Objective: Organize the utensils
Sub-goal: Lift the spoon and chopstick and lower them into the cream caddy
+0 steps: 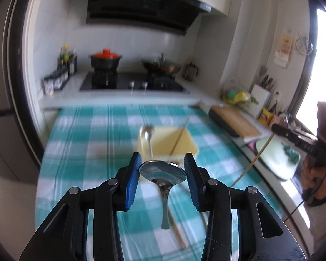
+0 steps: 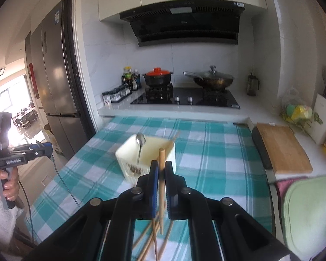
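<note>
My left gripper [image 1: 162,166] is shut on a steel spoon [image 1: 163,172] by its bowl; the handle hangs down over the checked cloth. Beyond it stands a cream square holder [image 1: 180,145] with another spoon [image 1: 146,133] and a chopstick [image 1: 180,136] in it. My right gripper [image 2: 160,169] is shut on a wooden chopstick [image 2: 161,187], held upright just in front of the holder [image 2: 128,154]. Several loose chopsticks [image 2: 152,237] lie on the cloth under the right gripper. The left gripper also shows at the left edge of the right wrist view [image 2: 46,149].
A teal-and-white checked cloth [image 2: 217,163] covers the table. A wooden cutting board [image 2: 282,148] lies on the counter at right, with a green mat [image 2: 310,206] nearer. A stove [image 2: 184,97] with a red-lidded pot and a wok stands behind. A fridge [image 2: 54,76] is at left.
</note>
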### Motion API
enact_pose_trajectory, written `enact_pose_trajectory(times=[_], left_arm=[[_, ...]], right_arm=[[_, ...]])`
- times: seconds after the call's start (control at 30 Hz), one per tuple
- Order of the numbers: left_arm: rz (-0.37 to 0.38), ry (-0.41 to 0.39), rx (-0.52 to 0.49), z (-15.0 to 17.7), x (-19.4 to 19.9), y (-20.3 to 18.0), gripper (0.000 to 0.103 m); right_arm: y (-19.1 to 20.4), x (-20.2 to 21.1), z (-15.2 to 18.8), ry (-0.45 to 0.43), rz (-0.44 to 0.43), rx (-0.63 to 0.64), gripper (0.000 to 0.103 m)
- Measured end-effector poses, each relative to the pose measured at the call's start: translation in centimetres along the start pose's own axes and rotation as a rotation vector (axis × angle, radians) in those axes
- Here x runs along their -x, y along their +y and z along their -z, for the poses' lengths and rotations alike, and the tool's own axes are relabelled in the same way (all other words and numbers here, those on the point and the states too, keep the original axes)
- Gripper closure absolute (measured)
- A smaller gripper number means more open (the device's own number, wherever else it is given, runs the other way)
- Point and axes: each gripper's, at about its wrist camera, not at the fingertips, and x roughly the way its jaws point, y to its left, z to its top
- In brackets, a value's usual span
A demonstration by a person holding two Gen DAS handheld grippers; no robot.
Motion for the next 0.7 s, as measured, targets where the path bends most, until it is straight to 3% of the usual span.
enact_pose_trajectory(times=[0.17, 0.33, 0.43, 0.7], left_arm=[[-0.018, -0.106, 0.005, -5.8, -1.4, -0.9, 0.062], [-0.066, -0.157, 0.024, -8.8, -5.4, -0.9, 0.062], [-0.075, -0.12, 0.058, -9.1, -9.1, -0.2, 0.062], [-0.102, 0.067, 0.1, -6.5, -18.7, 1.6, 0.062]], right_arm=[[1.0, -1.8, -4.8, -0.1, 0.011, 0.031, 0.097], [1.6, -4.7, -7.5, -0.178, 0.003, 0.029, 0.097], [1.7, -7.4, -7.6, -0.183, -0.017, 0.016, 0.097], [1.3, -16.9, -4.8, 0.028, -0.047, -0.004, 0.097]])
